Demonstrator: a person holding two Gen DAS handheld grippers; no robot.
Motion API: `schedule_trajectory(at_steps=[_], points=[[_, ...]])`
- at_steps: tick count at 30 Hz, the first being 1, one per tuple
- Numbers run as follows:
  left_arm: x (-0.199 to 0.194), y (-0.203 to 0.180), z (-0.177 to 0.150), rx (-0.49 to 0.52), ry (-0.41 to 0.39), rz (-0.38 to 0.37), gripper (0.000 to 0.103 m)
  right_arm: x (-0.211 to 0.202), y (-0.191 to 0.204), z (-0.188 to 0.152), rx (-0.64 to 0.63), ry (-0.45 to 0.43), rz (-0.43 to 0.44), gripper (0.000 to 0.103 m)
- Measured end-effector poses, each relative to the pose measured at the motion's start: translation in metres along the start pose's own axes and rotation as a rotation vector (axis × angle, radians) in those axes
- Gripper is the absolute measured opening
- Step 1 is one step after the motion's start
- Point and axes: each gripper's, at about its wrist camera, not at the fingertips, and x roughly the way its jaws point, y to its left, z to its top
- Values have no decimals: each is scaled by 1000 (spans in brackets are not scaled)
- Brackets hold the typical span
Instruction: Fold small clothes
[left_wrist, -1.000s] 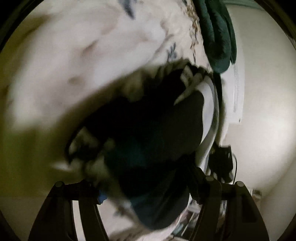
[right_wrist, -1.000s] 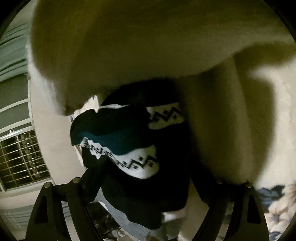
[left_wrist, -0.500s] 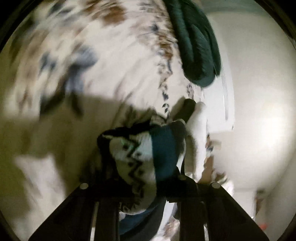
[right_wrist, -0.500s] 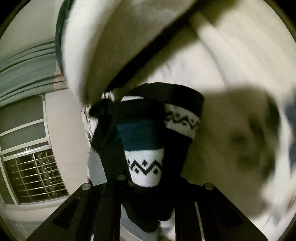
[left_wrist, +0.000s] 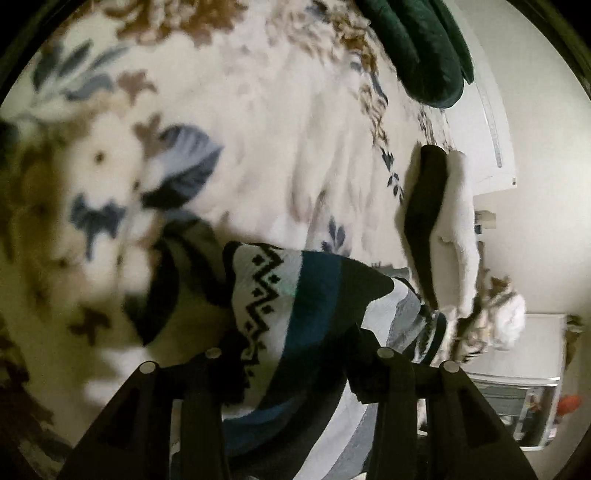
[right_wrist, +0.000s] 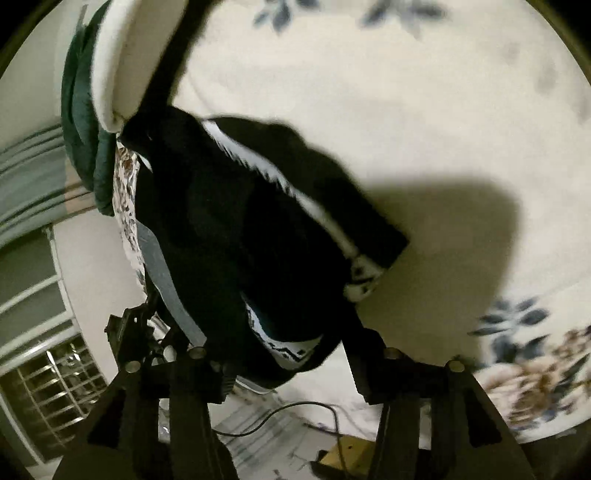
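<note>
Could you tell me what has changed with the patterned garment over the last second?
Both grippers closed on the patterned garment and lifted it; now the left gripper and right gripper are opening again, garment between them. The floral blanket stays beneath.

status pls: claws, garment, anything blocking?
Left claw opening, knit garment between its fingers. Right claw opening, same garment between. Nothing blocking on the blanket.
</note>
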Motion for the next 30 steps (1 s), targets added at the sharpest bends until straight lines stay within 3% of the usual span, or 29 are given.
schedule_trajectory(at_steps=[2,4,6,7,8,10,15,18,19,24,30], points=[[-11,-17,-11,71,-41,96,38,-18,8,4,-45,-24,-67,60],[-28,-37,-26,171,-90,226,38,-41,19,0,-107,-40,-136,61],[-39,-50,-37,232,-117,302,43,-65,23,1,-158,-54,-189,61],[-48,-61,-50,271,-128,342,48,-72,27,7,-175,-58,-207,62],[-53,-66,-56,292,-131,365,62,-82,35,3,-204,-67,-235,62],[-56,-75,-76,330,-120,409,82,-92,52,3,-241,-74,-270,65],[-7,-77,-105,393,-32,525,92,-82,95,15,-335,-86,-315,65],[34,-70,-107,404,12,541,93,-67,119,27,-381,-105,-338,65],[41,-67,-104,393,16,538,100,-62,126,31,-397,-117,-356,65],[46,-52,-87,317,18,454,103,-30,146,51,-459,-125,-422,65],[48,-45,-79,290,30,419,103,-1,157,69,-506,-109,-470,65]])
